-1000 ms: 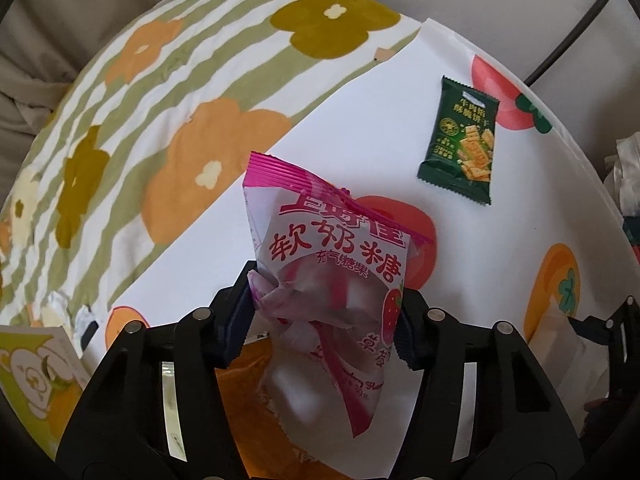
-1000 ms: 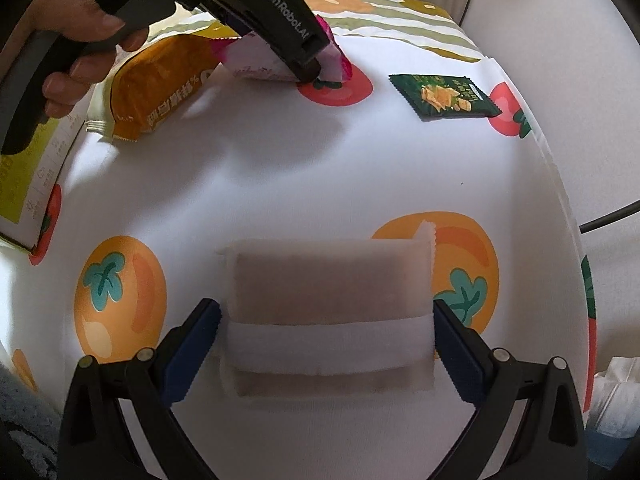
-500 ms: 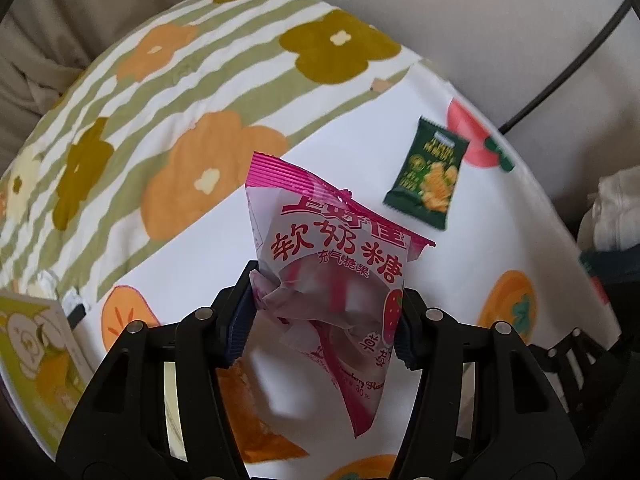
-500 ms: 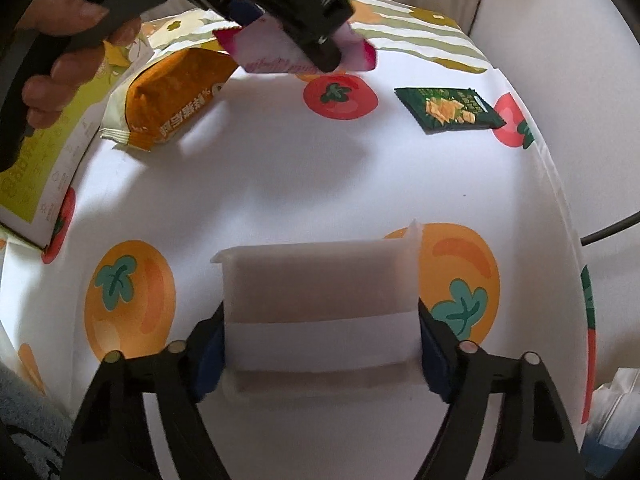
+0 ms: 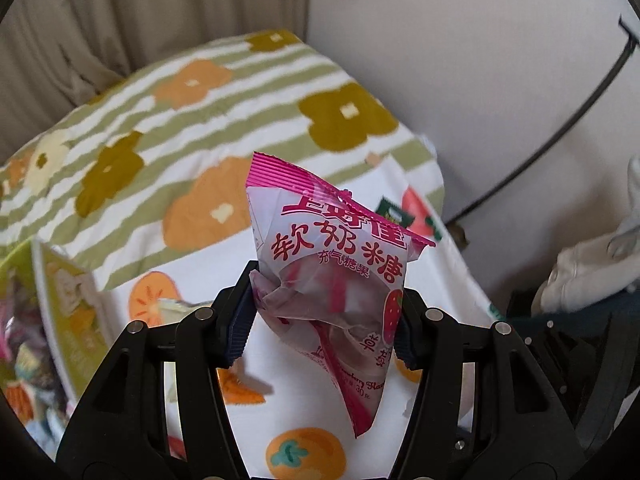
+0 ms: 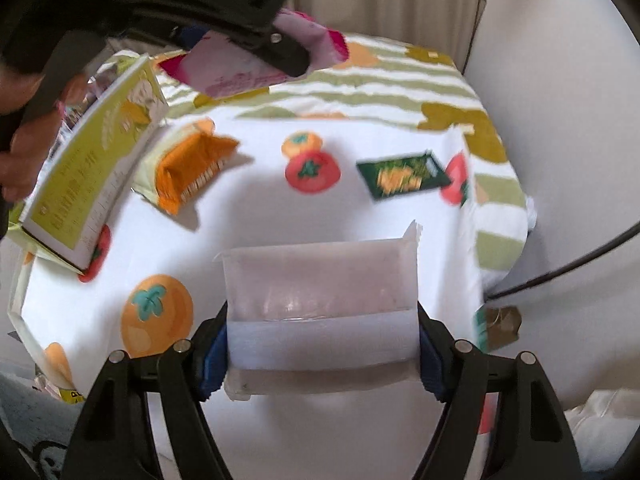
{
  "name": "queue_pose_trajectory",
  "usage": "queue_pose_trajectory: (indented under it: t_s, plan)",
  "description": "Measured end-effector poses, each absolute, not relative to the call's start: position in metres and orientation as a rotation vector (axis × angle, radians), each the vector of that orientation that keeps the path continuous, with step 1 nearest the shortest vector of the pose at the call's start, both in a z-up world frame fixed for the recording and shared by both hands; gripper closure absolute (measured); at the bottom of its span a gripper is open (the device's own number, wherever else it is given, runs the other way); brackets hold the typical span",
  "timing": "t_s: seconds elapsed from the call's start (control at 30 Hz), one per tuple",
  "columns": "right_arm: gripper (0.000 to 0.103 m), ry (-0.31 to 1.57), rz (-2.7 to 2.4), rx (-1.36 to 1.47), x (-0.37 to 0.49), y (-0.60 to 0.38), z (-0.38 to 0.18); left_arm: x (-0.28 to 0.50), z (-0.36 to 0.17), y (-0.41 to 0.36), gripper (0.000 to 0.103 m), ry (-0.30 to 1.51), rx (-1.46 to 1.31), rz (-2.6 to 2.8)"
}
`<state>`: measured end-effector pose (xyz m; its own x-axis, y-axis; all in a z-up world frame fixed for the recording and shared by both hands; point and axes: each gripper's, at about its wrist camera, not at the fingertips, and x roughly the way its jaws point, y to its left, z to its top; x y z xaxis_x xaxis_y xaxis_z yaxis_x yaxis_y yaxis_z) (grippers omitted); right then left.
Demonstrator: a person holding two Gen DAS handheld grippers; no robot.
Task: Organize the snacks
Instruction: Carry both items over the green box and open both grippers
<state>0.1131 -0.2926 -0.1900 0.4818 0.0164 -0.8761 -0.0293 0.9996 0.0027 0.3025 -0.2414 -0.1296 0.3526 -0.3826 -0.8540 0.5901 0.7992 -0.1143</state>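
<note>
Orange bag (image 6: 192, 172) between box (image 6: 88, 168) and packet (image 6: 404, 176)

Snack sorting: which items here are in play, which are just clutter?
In play: pink candy bag in left gripper; white packet in right gripper; orange bag; green packet; yellow-green box.
Clutter: black cable; white cloth.

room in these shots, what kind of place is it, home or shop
Most likely a home, perhaps a bedroom or living room: a flower-print quilt lies under the fruit-print cloth, beige curtains hang behind, and clothes are piled at the side.
</note>
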Motion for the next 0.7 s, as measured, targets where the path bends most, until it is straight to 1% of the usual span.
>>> queue_pose_trajectory:
  t_s: [0.17,0.33,0.53,0.7]
  plan:
    - [0.031,1.0,0.107,-0.071,0.123,-0.28,-0.149,0.289,-0.089,-0.203,0.049,0.988,0.137,-0.537]
    - [0.031,0.949,0.195,-0.103,0.131,-0.265,-0.124,0.275,-0.057,-0.149,0.049,0.943,0.064,-0.406]
    - [0.031,0.893,0.311,-0.134,0.144,-0.228,-0.102,0.255,-0.035,-0.07,0.049,0.905,0.004,-0.226]
    - [0.031,0.855,0.407,-0.16,0.155,-0.181,-0.086,0.243,-0.032,-0.006,0.049,0.895,-0.051,-0.125]
